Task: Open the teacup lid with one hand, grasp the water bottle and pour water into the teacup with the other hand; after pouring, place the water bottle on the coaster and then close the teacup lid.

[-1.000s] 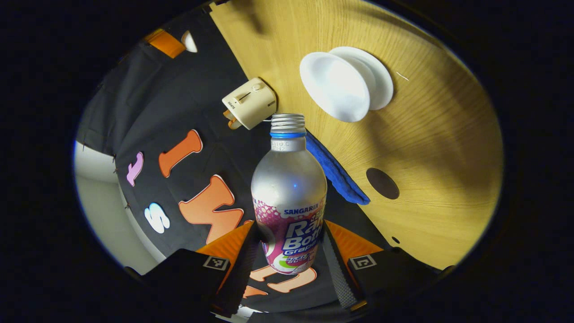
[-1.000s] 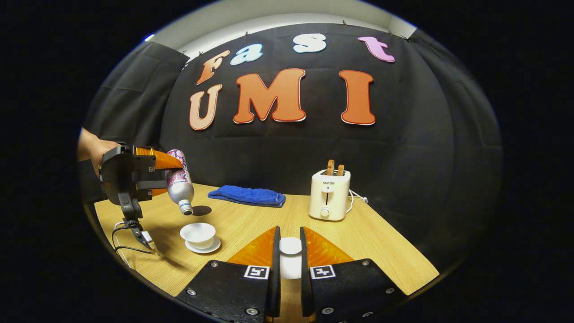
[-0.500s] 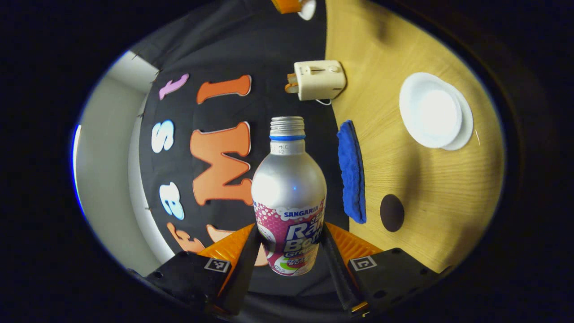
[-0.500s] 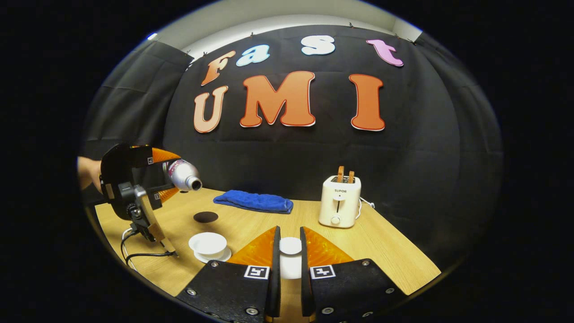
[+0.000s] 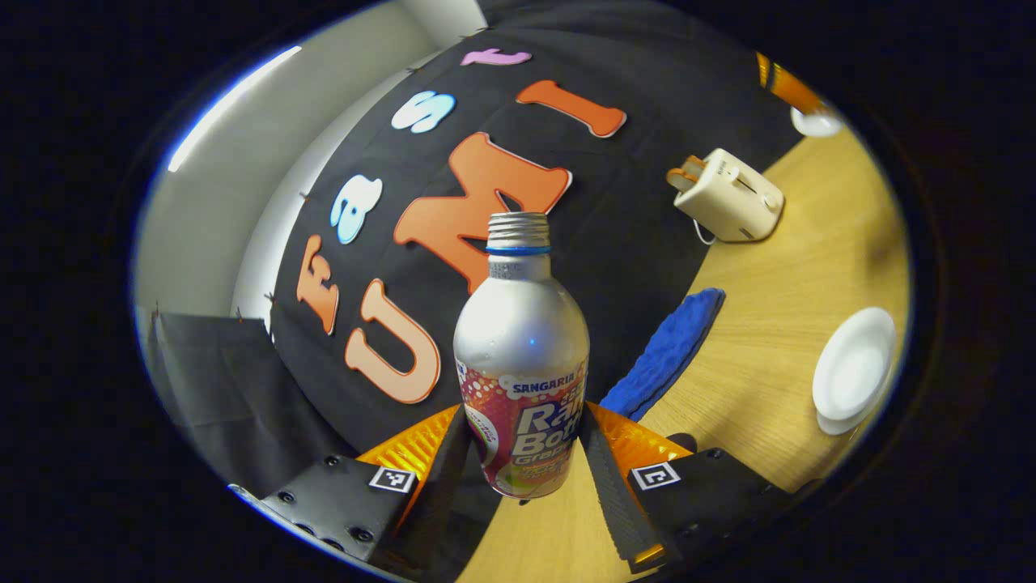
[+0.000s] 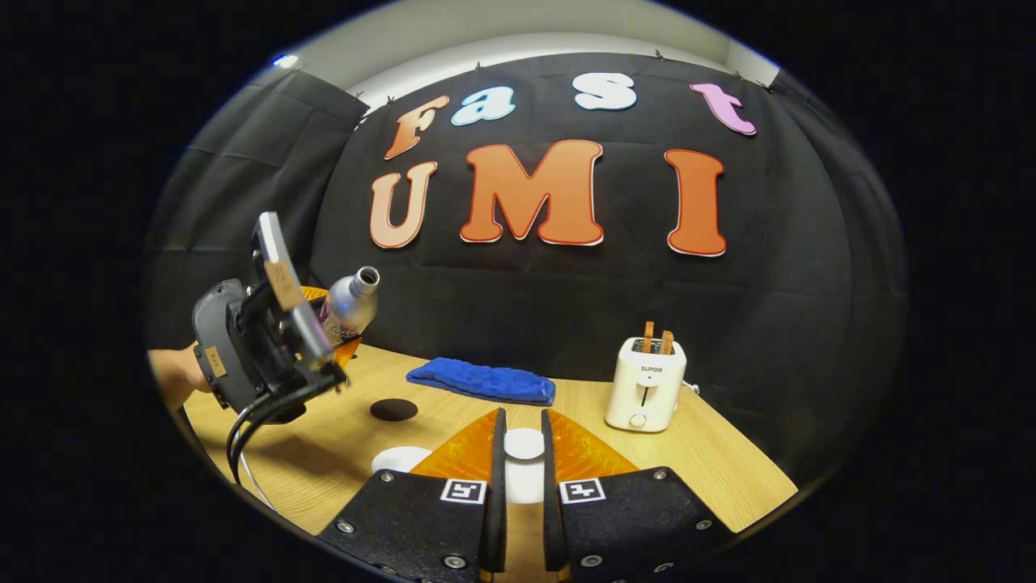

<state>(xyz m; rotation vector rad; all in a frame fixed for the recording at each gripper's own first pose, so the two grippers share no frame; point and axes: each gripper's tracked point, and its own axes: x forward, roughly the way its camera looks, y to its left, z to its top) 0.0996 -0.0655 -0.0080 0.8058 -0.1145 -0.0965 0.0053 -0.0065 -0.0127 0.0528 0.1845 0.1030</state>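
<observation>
The cup (image 5: 851,374) stands open on its saucer, far right of the left gripper (image 5: 526,453) in the left gripper view; whether it holds water cannot be told. The bottle (image 5: 520,356) has no cap, and its contents are hidden by its metal wall.

The left gripper's fingers press on the bottle's labelled lower body from both sides, neck pointing away from the gripper. In the right gripper view the bottle (image 6: 350,304) is held above the table (image 6: 712,470), tilted with its mouth up and to the right. The coaster (image 6: 394,410) lies on the table below and right of it, apart from it.

The right gripper (image 6: 520,453) holds the lid (image 6: 524,444), clamped narrow between its fingers; the lid's lower part is cut off by them. Its left finger hides most of the cup (image 6: 398,459).

A cloth (image 6: 481,380) and toaster (image 6: 645,395) sit beyond.
</observation>
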